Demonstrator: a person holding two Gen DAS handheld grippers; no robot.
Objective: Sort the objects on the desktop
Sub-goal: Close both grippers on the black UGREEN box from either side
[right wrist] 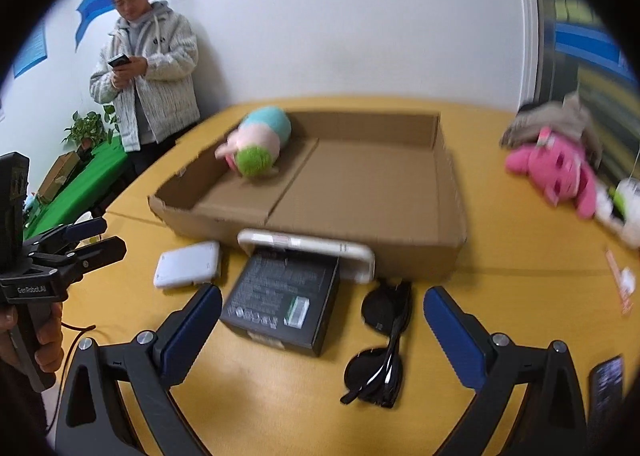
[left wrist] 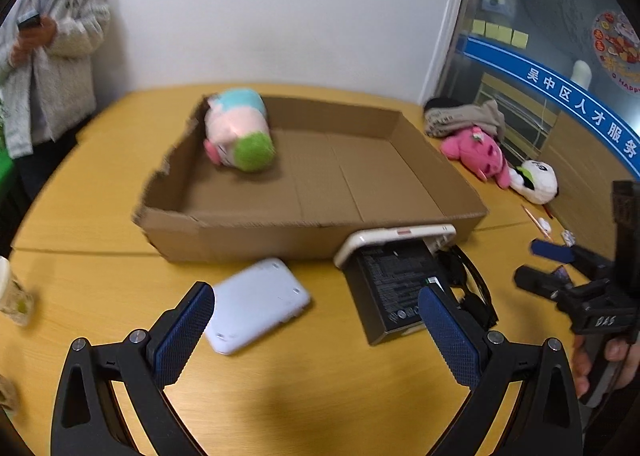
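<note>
Table: yellow wood (left wrist: pixel 100 288), one cardboard tray (left wrist: pixel 312 232)
Toys: one pastel plush (left wrist: pixel 238 128) inside tray, two beside it
Left gripper (left wrist: pixel 316 332): spread, empty
Right gripper (right wrist: pixel 324 332): spread, empty

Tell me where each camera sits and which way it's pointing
Left wrist: on the left gripper, facing the cardboard box; its own fingers and the right gripper show.
Right wrist: on the right gripper, facing the same box; the left gripper shows.
Shared: box, black box, plush toy.
</note>
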